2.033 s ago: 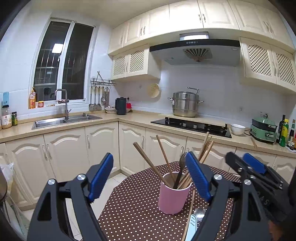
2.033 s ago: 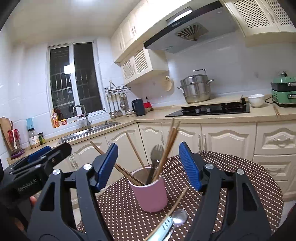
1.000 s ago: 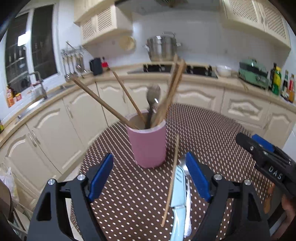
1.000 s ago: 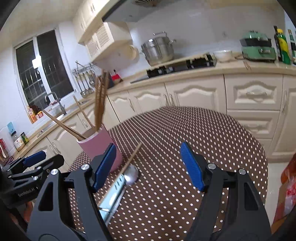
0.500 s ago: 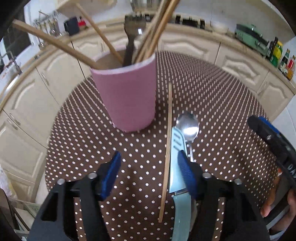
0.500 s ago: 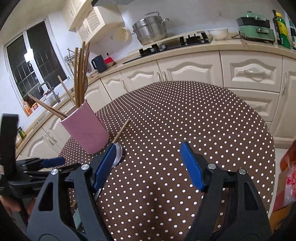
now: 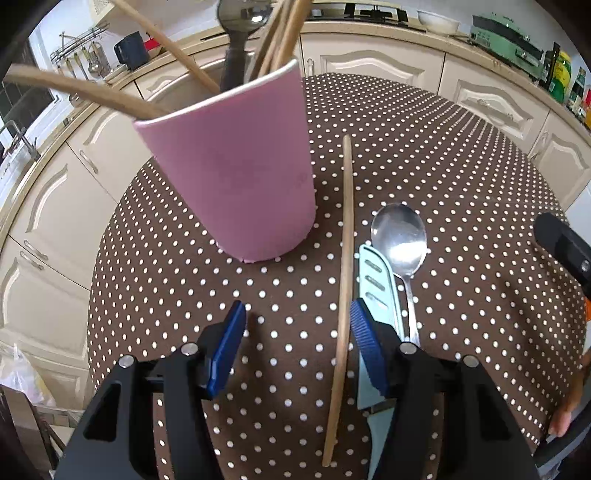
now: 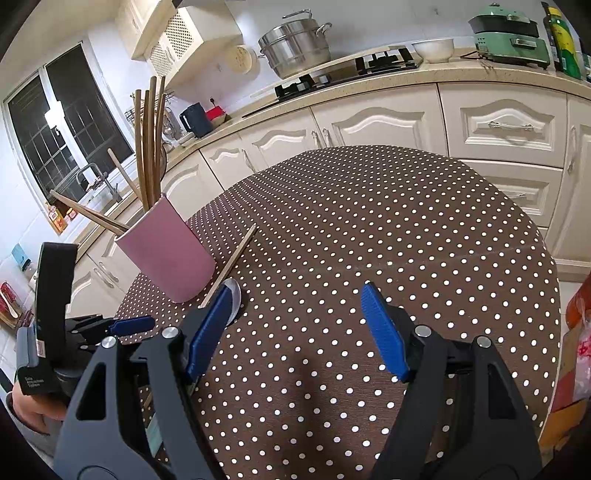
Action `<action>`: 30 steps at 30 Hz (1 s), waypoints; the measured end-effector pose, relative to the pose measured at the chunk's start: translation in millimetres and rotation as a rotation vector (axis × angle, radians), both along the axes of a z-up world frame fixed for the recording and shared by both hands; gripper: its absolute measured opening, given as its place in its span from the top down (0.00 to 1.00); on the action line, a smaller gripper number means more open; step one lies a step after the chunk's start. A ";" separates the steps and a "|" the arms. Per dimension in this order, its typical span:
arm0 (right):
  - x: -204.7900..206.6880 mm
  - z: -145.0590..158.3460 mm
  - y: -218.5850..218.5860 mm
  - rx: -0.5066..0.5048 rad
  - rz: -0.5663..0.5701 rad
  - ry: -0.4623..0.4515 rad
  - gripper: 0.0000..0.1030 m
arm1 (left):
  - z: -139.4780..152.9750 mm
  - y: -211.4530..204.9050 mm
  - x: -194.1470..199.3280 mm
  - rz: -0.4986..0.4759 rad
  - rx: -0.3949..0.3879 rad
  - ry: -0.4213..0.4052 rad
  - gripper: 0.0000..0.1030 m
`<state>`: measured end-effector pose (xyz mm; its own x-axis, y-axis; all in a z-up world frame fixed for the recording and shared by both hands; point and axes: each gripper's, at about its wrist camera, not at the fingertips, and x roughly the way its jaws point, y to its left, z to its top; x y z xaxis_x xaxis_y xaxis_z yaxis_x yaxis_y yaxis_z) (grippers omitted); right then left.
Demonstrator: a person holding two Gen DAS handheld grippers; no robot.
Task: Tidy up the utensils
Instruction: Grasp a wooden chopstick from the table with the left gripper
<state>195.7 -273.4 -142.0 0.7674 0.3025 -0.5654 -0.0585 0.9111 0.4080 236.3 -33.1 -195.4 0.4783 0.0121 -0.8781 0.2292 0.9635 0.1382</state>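
Left gripper [image 7: 297, 345] low over the round tabletop with brown white-dotted cloth [image 7: 461, 192], pointing steeply down; jaws part open, blue pads gripping nothing. Single loose wooden chopstick [image 7: 344, 291] lies on the cloth between the pads, close against the right-hand pad, not pinched. Just beyond that pad: pale blue-handled knife with slotted blade [image 7: 375, 280], then a steel spoon [image 7: 400, 240], bowl up, both flat and parallel to the chopstick. Pink cylindrical cup [image 7: 236, 177] stands upright ahead and left of the gripper, toward the tabletop's far-left edge, base near the chopstick's middle; holds several wooden chopsticks [image 7: 284, 33] and a dark utensil [image 7: 236, 40].

Right gripper [image 8: 295, 332] hovers over bare cloth nearer the tabletop's centre, jaws wide, nothing between them. From its view the cup, loose chopstick and spoon sit left of it, the left gripper beside them
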 end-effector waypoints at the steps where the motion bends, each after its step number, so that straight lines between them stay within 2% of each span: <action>1: 0.9 -0.4 0.2 0.001 0.003 0.002 0.30 | -2.0 -2.8 3.5 0.000 0.011 0.001 0.44; 3: 2.0 -1.2 0.6 0.001 0.004 0.007 0.30 | -1.5 -6.8 7.7 -0.001 0.020 -0.010 0.44; 4: 2.4 -1.4 0.5 0.001 0.006 0.009 0.30 | -1.5 -8.2 8.0 -0.008 0.005 -0.010 0.60; 6: 2.4 -1.8 1.2 -0.003 0.009 0.013 0.30 | -2.0 -9.4 9.1 -0.025 -0.067 0.013 0.84; 7: 3.0 -2.2 1.2 -0.005 0.011 0.017 0.30 | -1.5 -10.0 9.2 -0.020 -0.070 0.014 0.93; 10: 5.8 -3.4 5.0 -0.020 0.021 0.036 0.30 | -2.7 -11.9 2.2 -0.029 -0.061 0.004 0.95; 16: 12.9 -7.0 26.2 -0.072 0.095 0.110 0.30 | -2.4 7.8 -30.3 -0.025 -0.122 0.030 0.95; 22: 22.5 -12.2 66.9 -0.187 0.183 0.203 0.30 | -4.8 38.1 -70.0 -0.002 -0.199 0.058 0.94; 30: 33.4 -18.0 99.4 -0.317 0.188 0.247 0.30 | -4.0 63.8 -93.4 0.040 -0.249 0.070 0.94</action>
